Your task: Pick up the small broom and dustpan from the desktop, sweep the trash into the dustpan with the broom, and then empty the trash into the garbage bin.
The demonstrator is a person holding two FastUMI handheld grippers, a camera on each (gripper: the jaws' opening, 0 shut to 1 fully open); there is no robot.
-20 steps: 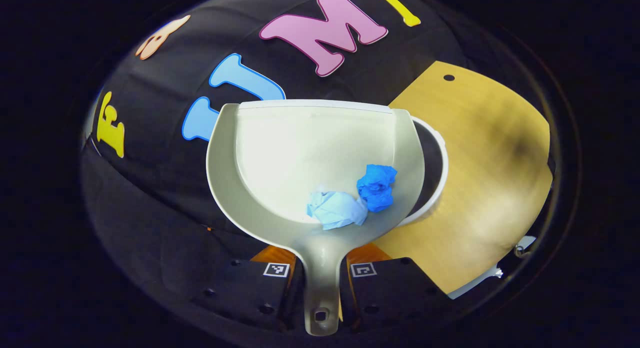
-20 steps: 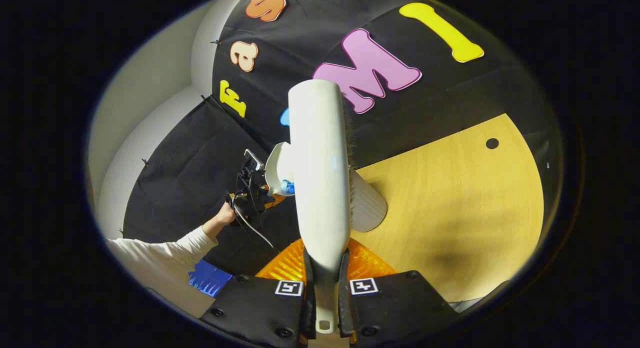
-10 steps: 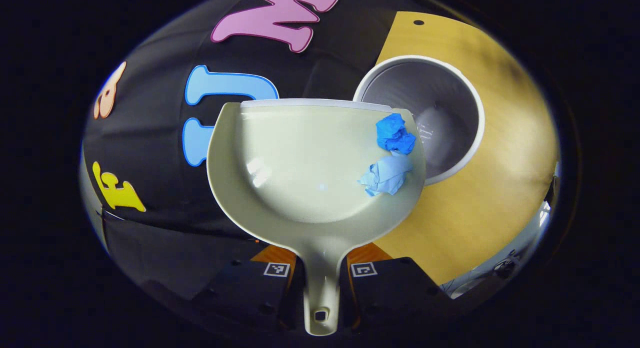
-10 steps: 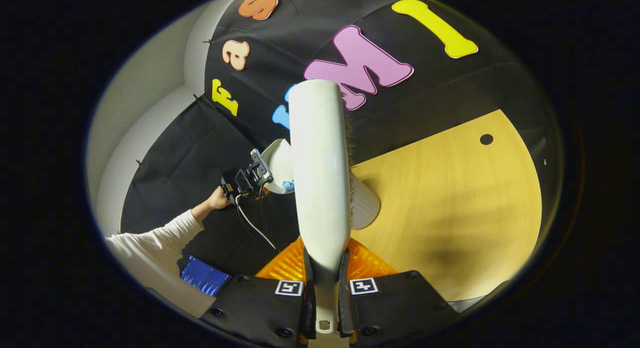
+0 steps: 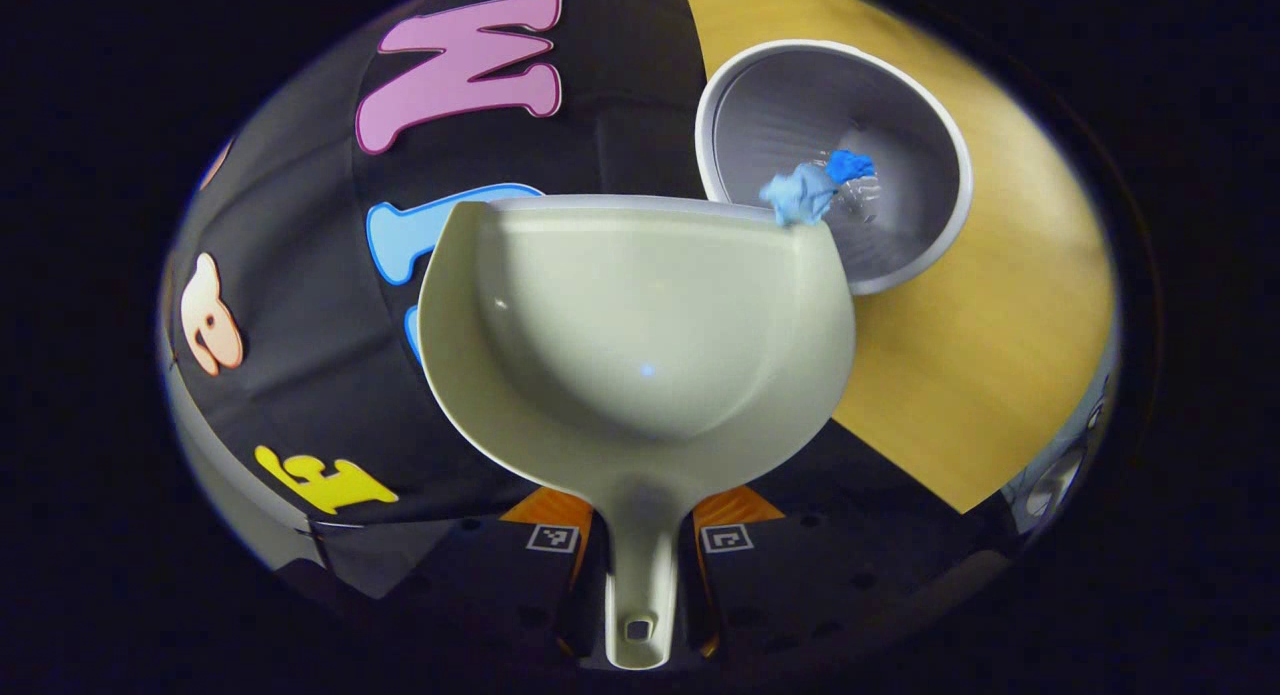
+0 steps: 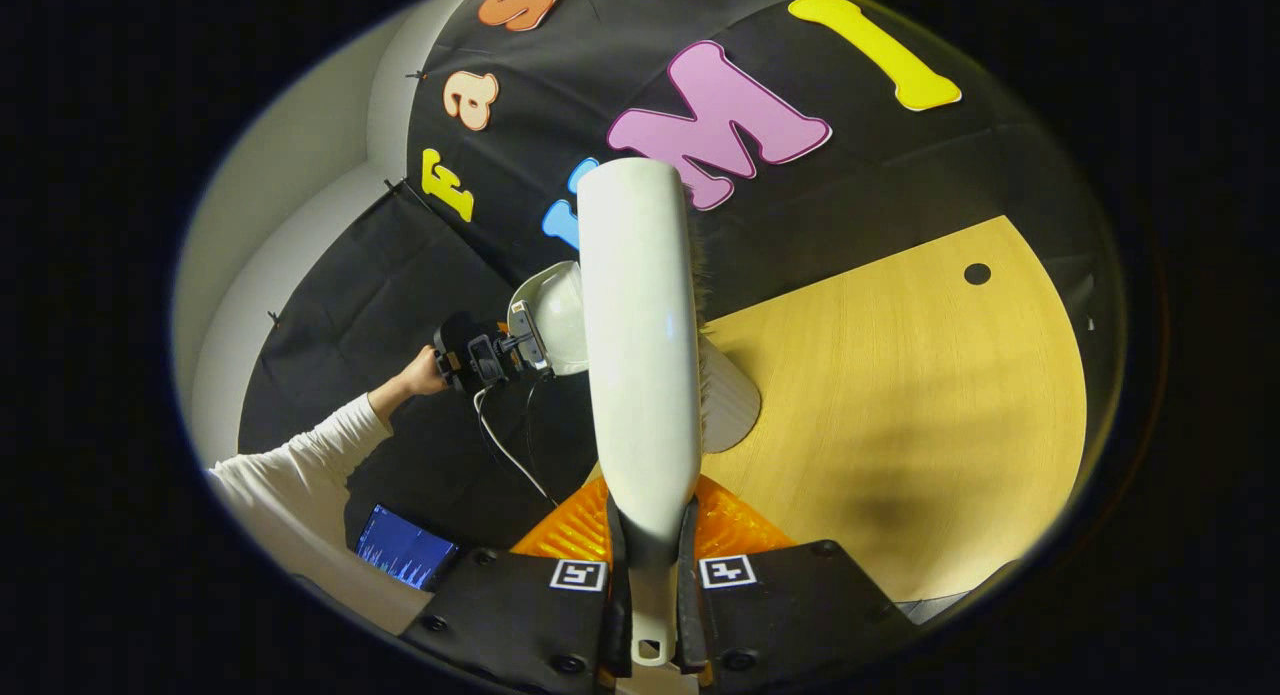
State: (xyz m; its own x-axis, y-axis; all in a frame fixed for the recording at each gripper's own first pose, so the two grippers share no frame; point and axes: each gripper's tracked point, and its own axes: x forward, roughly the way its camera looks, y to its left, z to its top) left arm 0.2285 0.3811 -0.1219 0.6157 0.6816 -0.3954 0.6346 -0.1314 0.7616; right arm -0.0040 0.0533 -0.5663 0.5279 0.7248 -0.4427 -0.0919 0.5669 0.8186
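In the left gripper view my left gripper (image 5: pixel 640 565) is shut on the handle of the cream dustpan (image 5: pixel 640 325), which is tipped toward the white garbage bin (image 5: pixel 945 155). The pan's inside is bare. Two crumpled blue paper balls (image 5: pixel 810 185) are at the pan's front right lip, over the bin's opening. In the right gripper view my right gripper (image 6: pixel 648 575) is shut on the handle of the cream broom (image 6: pixel 640 335), held upright. Farther off there, a hand in a white sleeve (image 6: pixel 300 455) holds the left gripper (image 6: pixel 480 360) with the dustpan (image 6: pixel 555 315) beside the bin (image 6: pixel 728 400).
The bin stands on the wooden tabletop (image 6: pixel 900 395) near its left edge, with a small round hole (image 6: pixel 977 273) toward the far corner. A lit screen (image 6: pixel 400 547) lies low at the left in the right gripper view.
The dustpan has tilted further toward the bin. The two blue paper balls slid from the pan's middle to its front right lip and over the bin. The broom has stayed put.
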